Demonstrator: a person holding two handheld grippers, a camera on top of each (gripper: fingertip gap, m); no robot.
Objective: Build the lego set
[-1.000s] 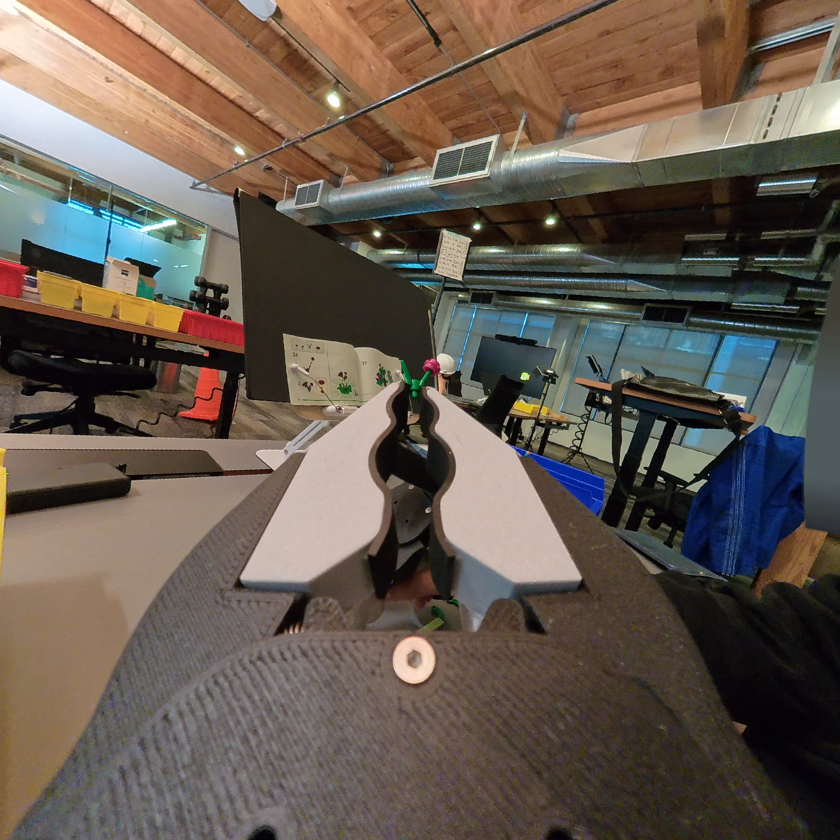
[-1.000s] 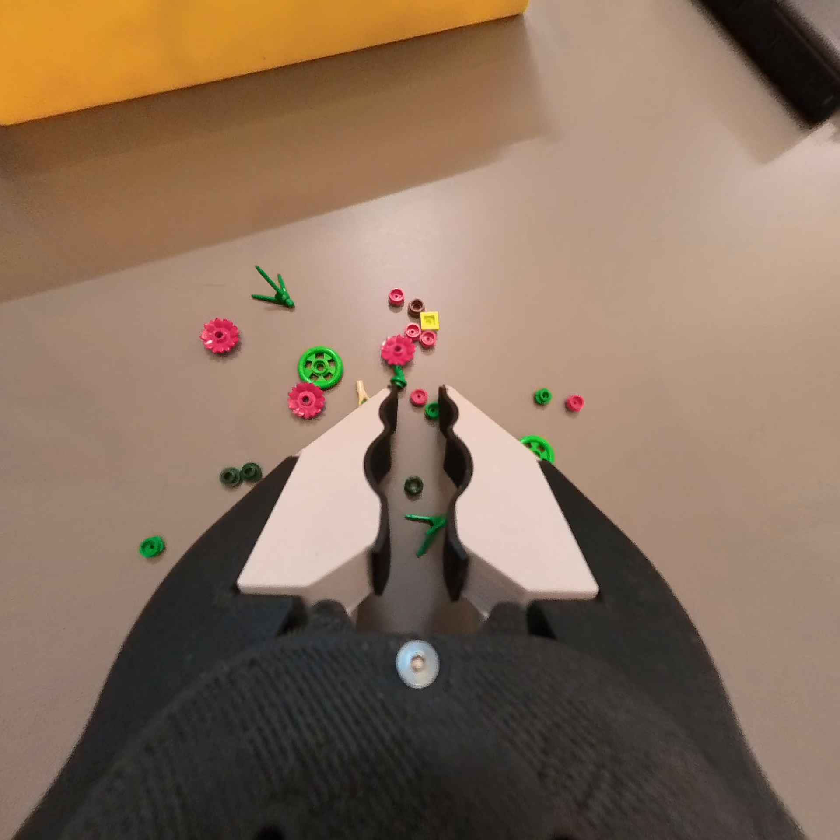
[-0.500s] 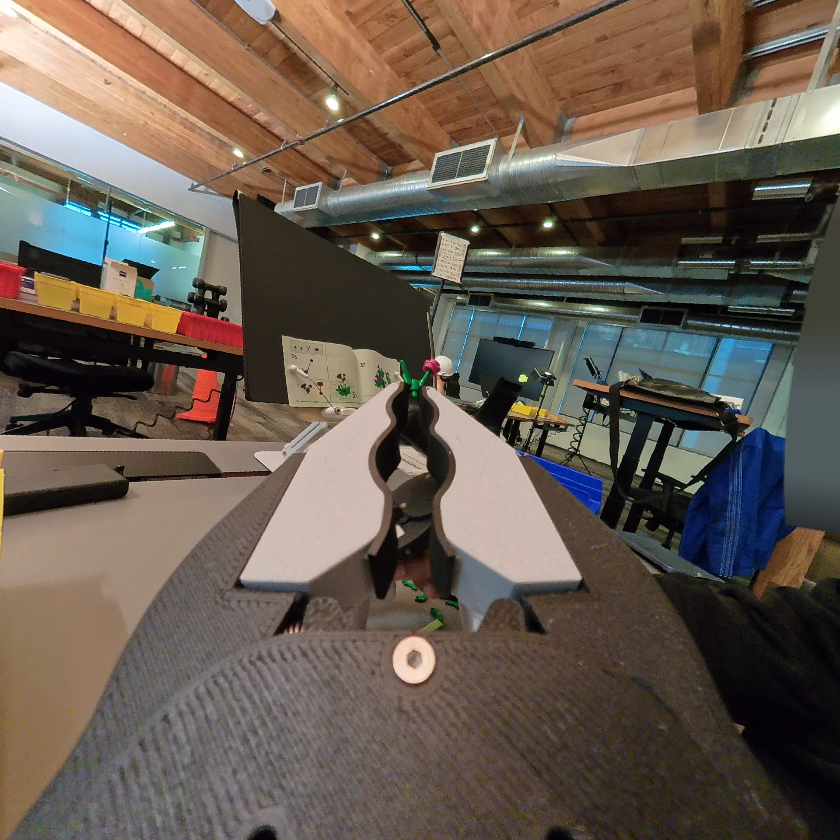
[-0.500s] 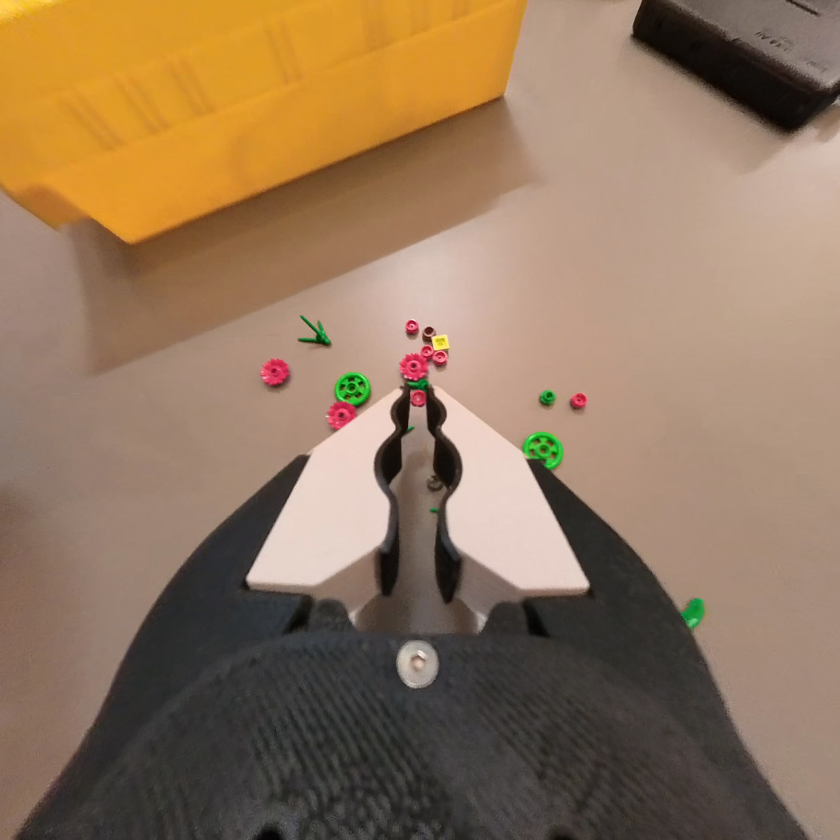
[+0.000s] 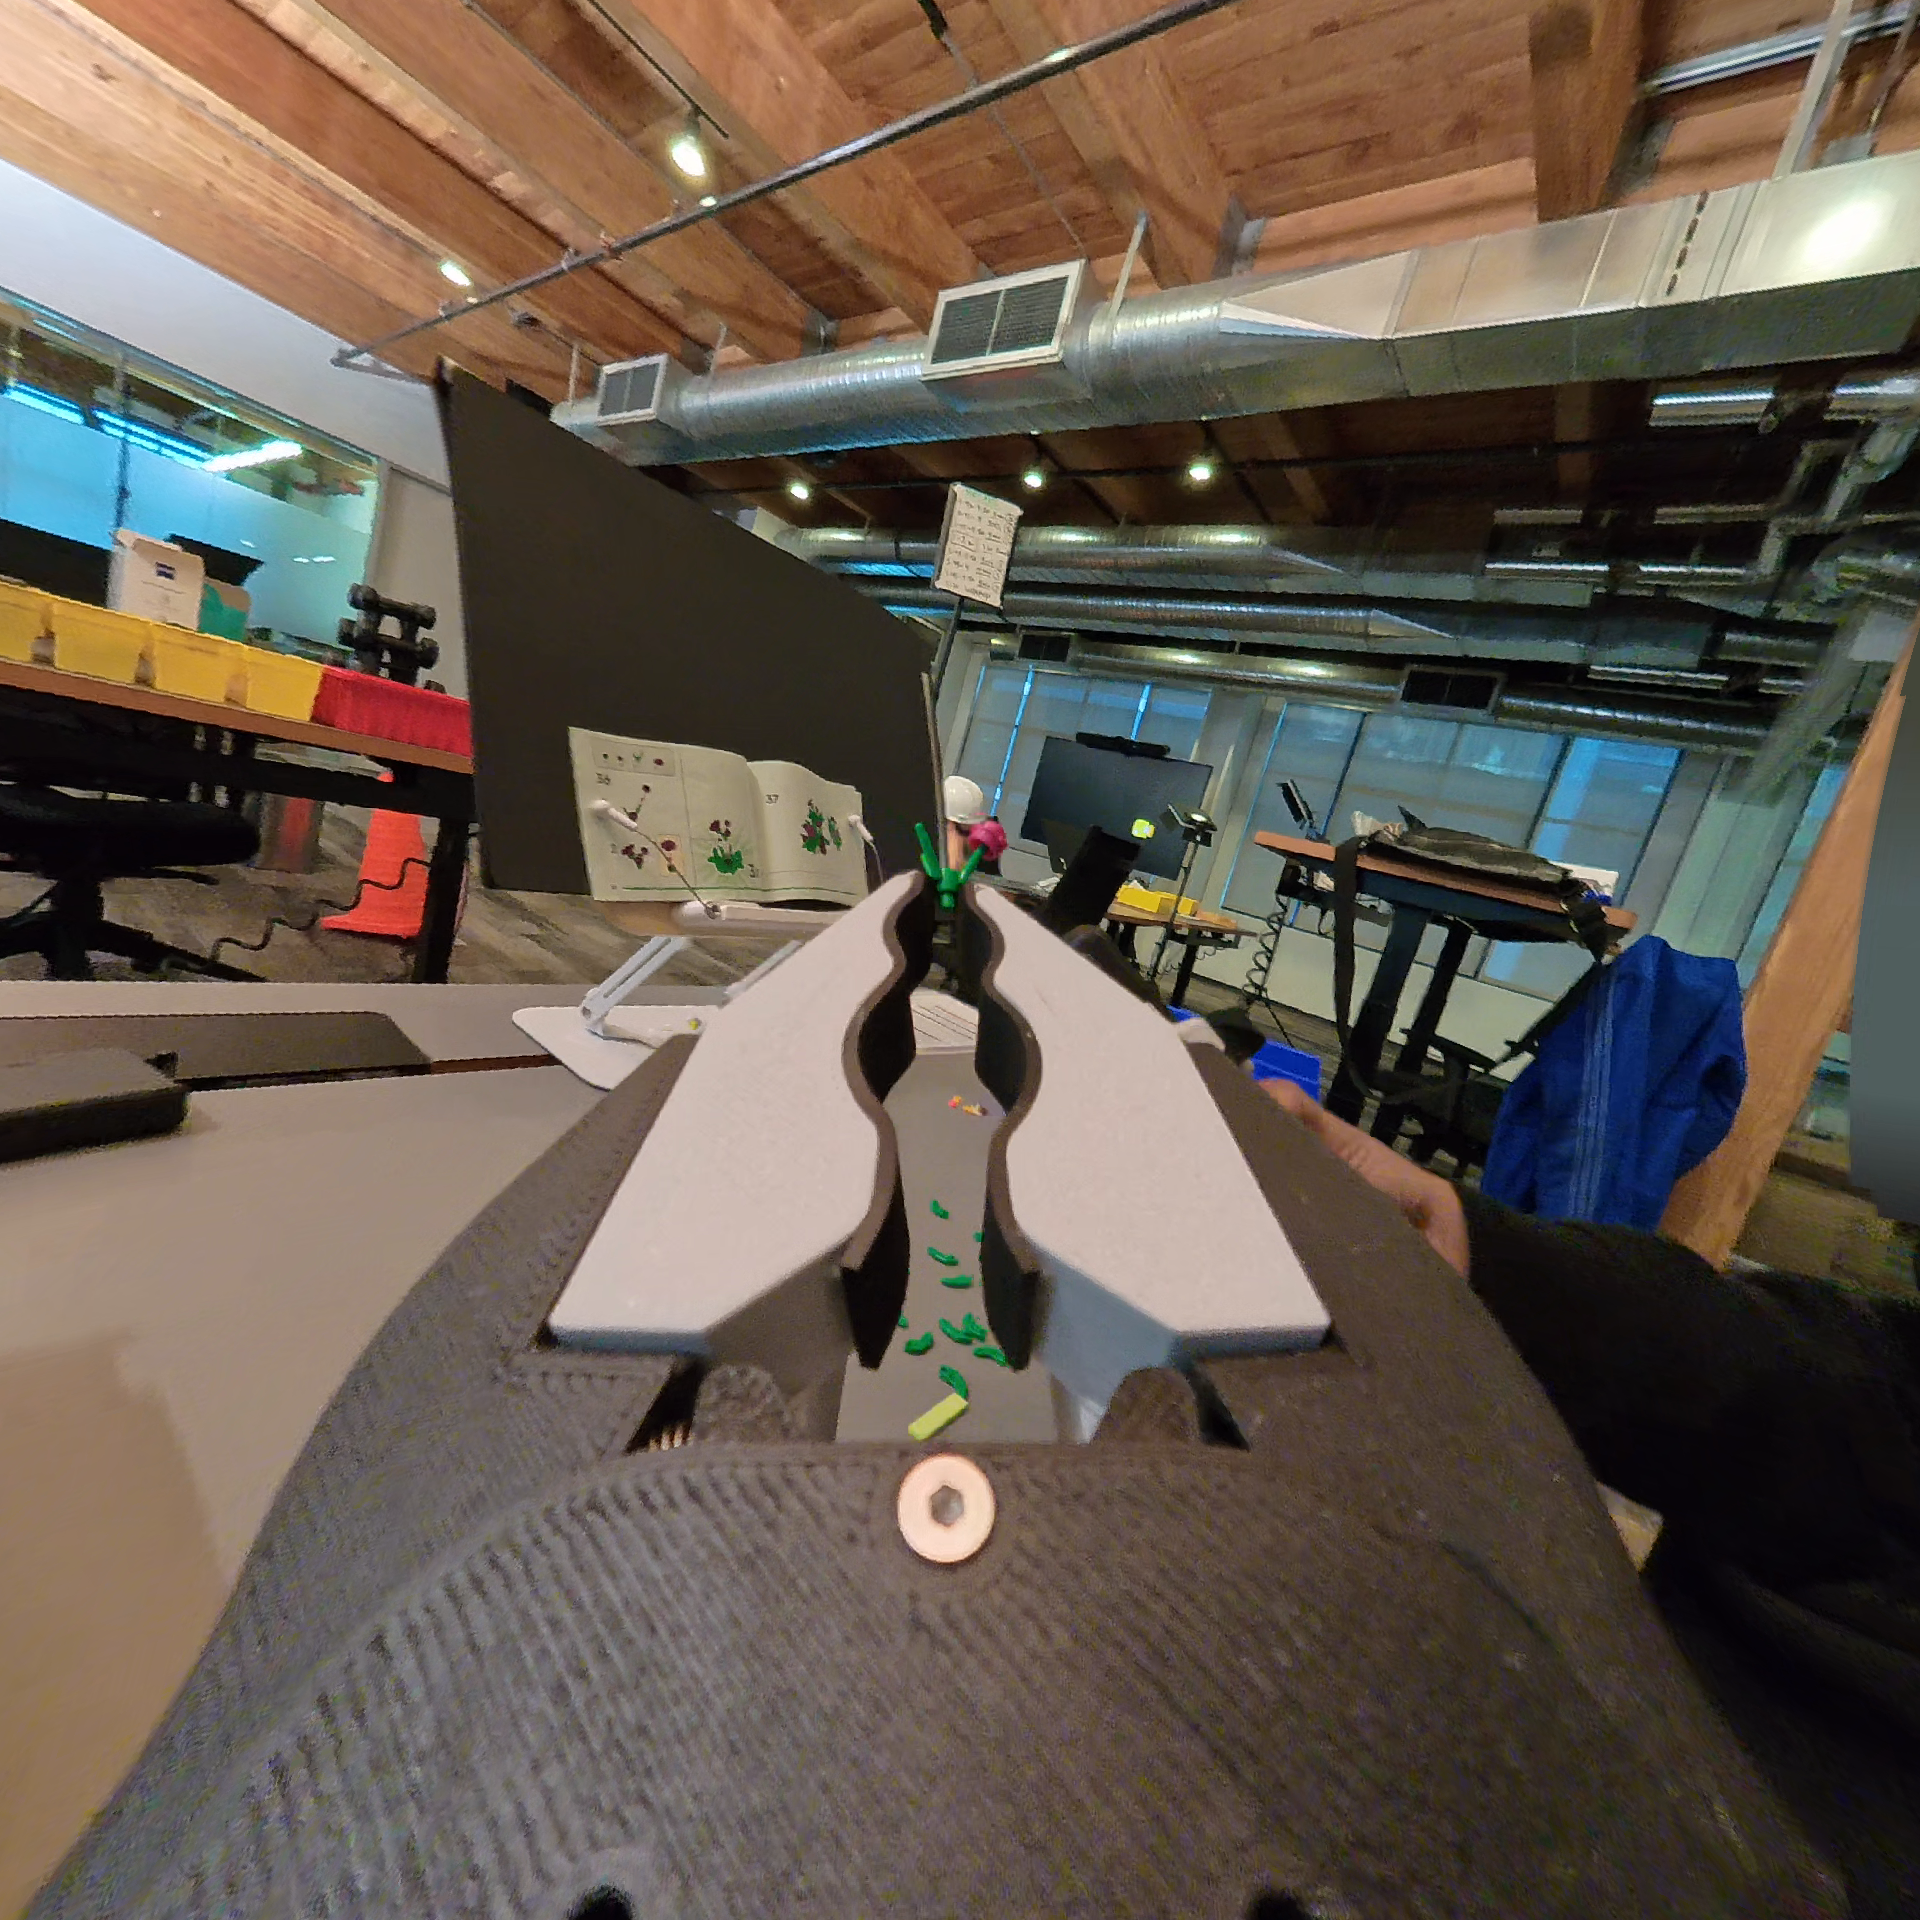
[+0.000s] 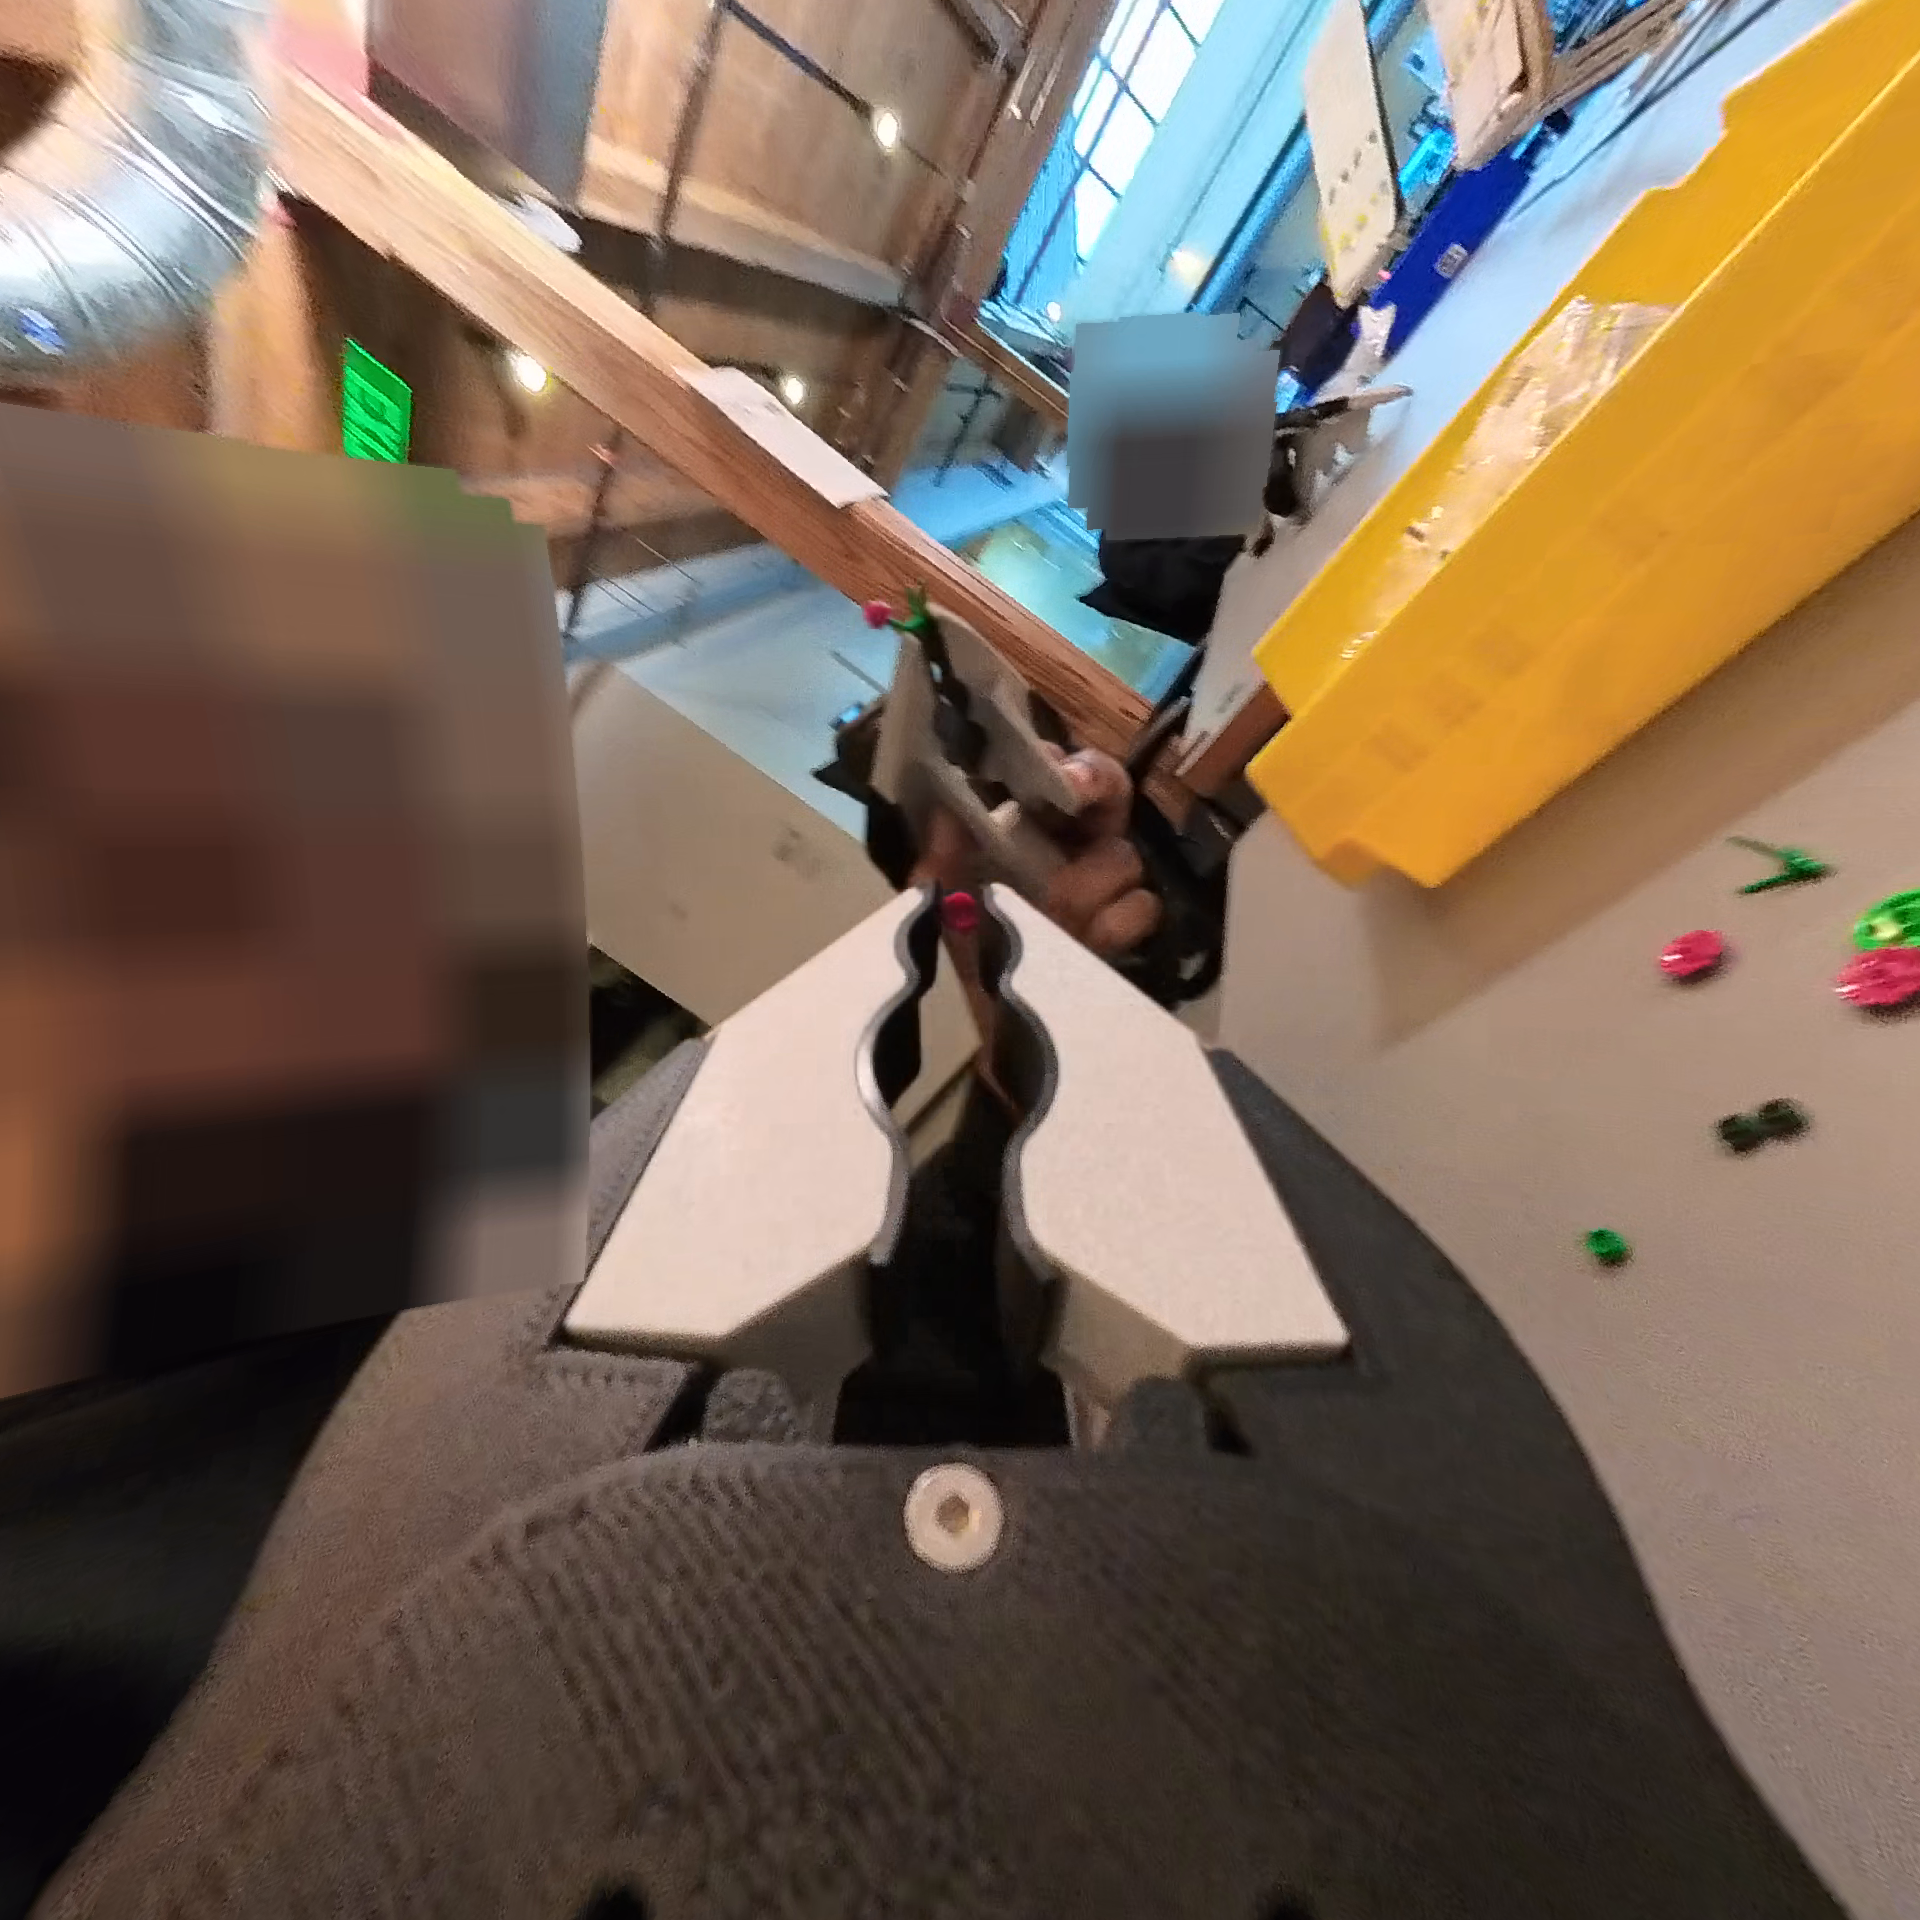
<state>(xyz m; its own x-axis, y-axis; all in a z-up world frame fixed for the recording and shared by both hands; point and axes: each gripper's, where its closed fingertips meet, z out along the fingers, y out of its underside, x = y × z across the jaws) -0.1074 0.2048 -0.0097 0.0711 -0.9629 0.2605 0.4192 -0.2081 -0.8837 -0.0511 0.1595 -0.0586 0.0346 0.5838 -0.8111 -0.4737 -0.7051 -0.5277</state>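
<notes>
My left gripper (image 5: 948, 896) is shut on a green lego stem (image 5: 943, 871) that carries a small magenta flower bud (image 5: 989, 834), held up above the table. It also shows in the right wrist view (image 6: 928, 636), farther off, with the stem (image 6: 914, 620) at its tip. My right gripper (image 6: 956, 912) is shut on a small magenta round lego piece (image 6: 958, 910) and is lifted off the table, pointing toward the left gripper. Small green leaf pieces (image 5: 951, 1280) lie on the table under the left gripper.
An open instruction booklet (image 5: 717, 816) stands on a white stand at the back. A yellow bin (image 6: 1579, 488) sits on the grey table (image 6: 1558, 1299). Loose magenta and green lego pieces (image 6: 1870, 971) lie near it. A black box (image 5: 83, 1101) lies at the left.
My right gripper closed on a small magenta piece, lifted off the table and swung up toward the left gripper. The left gripper stayed shut on the stem and shifted slightly.
</notes>
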